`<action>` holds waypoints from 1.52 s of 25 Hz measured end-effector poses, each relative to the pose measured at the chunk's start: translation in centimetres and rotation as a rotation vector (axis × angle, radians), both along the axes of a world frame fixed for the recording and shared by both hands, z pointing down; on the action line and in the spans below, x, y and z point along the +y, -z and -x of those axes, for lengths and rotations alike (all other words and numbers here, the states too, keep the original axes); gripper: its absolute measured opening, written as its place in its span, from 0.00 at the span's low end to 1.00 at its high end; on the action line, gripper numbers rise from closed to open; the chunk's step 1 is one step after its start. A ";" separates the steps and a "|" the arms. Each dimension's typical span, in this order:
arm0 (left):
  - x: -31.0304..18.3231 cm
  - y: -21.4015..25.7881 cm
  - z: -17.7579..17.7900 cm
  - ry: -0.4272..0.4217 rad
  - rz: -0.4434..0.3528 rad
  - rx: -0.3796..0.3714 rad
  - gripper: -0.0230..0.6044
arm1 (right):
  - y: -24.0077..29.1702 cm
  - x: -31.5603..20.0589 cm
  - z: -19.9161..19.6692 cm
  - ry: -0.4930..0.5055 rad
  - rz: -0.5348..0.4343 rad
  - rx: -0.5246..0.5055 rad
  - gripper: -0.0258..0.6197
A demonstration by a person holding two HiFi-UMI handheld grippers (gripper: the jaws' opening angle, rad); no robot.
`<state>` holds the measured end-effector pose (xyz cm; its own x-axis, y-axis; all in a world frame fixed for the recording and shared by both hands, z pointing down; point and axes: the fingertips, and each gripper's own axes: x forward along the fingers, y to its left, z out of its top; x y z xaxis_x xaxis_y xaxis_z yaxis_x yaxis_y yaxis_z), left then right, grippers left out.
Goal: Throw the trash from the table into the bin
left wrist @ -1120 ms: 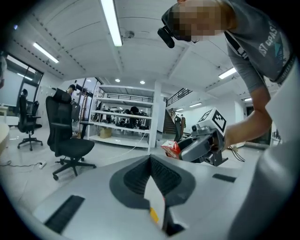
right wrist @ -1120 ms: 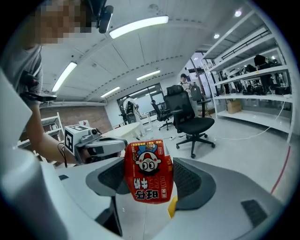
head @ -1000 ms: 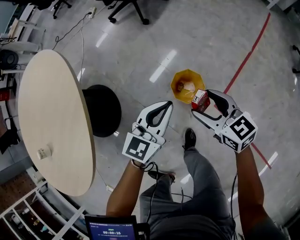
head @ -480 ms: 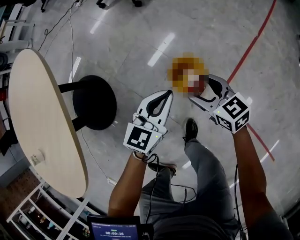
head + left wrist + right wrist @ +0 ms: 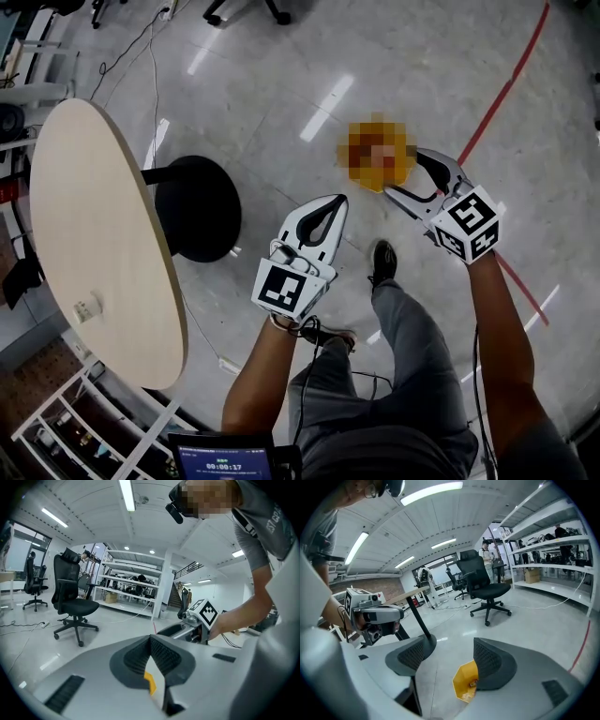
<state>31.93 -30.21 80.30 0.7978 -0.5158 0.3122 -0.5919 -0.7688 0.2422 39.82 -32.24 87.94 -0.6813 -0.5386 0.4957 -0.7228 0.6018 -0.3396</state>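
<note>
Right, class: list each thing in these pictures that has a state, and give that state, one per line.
left gripper: jaws shut, empty.
right gripper: jaws open, empty, at the bin.
bin: upright on the floor, trash inside.
table: one small white item lies near its edge.
office chair: upright, unoccupied.

Yellow octagonal bin (image 5: 462, 676) — on floor, trash (image 5: 472, 684) inside
</note>
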 end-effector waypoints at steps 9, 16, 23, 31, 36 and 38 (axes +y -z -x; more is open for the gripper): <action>4.7 10.7 1.2 -0.015 -0.041 0.033 0.10 | 10.4 4.2 -0.4 -0.082 -0.053 -0.030 0.41; 9.7 18.8 5.3 0.001 -0.096 0.046 0.10 | 20.1 8.1 1.4 -0.173 -0.152 -0.038 0.05; 14.0 28.2 13.6 0.102 -0.174 0.075 0.10 | 30.7 11.5 7.8 -0.159 -0.235 -0.056 0.05; 21.1 38.9 26.2 0.253 -0.267 0.074 0.10 | 41.5 18.2 19.8 0.011 -0.301 -0.053 0.05; 27.0 43.3 35.3 0.352 -0.354 0.064 0.10 | 46.4 22.4 27.8 0.098 -0.355 -0.058 0.05; 29.8 44.8 39.3 0.391 -0.385 0.066 0.10 | 48.4 24.3 31.2 0.122 -0.384 -0.058 0.05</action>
